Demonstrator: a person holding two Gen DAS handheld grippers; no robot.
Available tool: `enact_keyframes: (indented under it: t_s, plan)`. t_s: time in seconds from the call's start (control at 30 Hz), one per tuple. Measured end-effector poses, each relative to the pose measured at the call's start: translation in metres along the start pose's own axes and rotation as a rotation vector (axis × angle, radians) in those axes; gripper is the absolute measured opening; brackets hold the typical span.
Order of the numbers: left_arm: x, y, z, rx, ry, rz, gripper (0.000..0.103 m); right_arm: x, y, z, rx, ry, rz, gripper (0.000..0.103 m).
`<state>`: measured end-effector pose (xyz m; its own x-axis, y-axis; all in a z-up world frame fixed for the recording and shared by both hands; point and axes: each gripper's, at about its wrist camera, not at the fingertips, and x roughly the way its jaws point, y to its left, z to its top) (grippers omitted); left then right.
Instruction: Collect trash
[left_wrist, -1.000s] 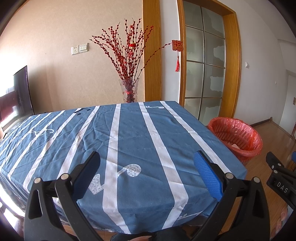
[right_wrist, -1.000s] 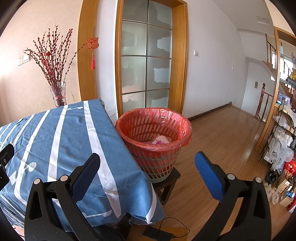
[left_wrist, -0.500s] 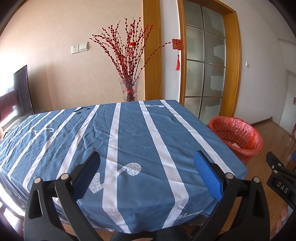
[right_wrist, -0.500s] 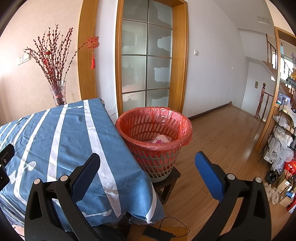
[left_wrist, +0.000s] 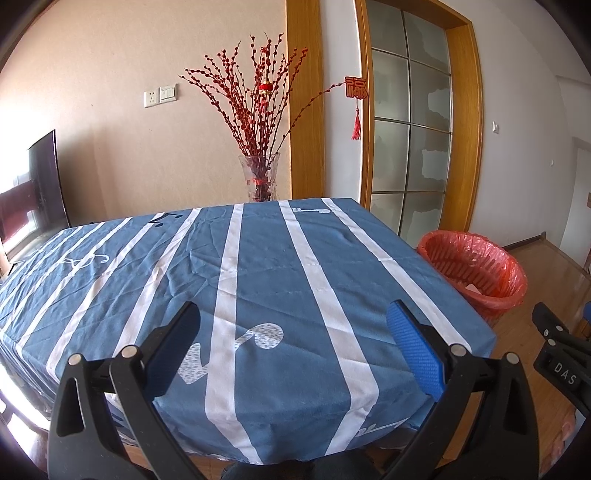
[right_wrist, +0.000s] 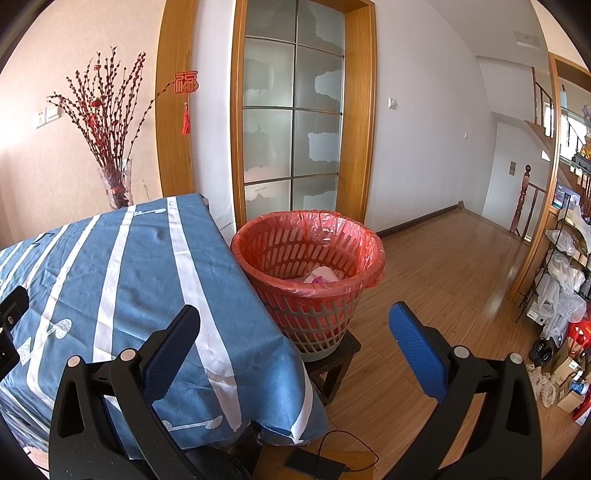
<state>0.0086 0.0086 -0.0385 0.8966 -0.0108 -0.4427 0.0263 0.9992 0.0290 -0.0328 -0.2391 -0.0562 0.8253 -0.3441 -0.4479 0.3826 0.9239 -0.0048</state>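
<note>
A red lined waste basket (right_wrist: 308, 273) stands on a small dark stool (right_wrist: 338, 354) right of the table; white and pink trash (right_wrist: 321, 275) lies inside it. The basket also shows in the left wrist view (left_wrist: 474, 271). My left gripper (left_wrist: 293, 332) is open and empty, held over the near edge of the blue striped tablecloth (left_wrist: 258, 280). My right gripper (right_wrist: 295, 332) is open and empty, held short of the basket at the table's right corner. I see no trash on the cloth.
A glass vase of red branches (left_wrist: 260, 177) stands at the table's far edge. A glass door (right_wrist: 291, 129) is behind the basket. Wooden floor (right_wrist: 443, 266) stretches right toward shelves with bags (right_wrist: 565, 280). A dark screen (left_wrist: 40, 184) stands at far left.
Both views have shifted very slightly; the grippers stay open and hold nothing.
</note>
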Motion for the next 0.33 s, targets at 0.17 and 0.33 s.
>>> enact_keyframes:
  t_s: [0.17, 0.33]
  plan:
    - [0.0009, 0.0013, 0.0005, -0.004, 0.011, -0.004, 0.099, -0.0006, -0.0005, -0.0021, 0.0, -0.001, 0.0, 0.101]
    - [0.0018, 0.0016, 0.0016, -0.001, 0.013, -0.007, 0.099, -0.0003, -0.0006, -0.0013, 0.0, 0.001, 0.001, 0.101]
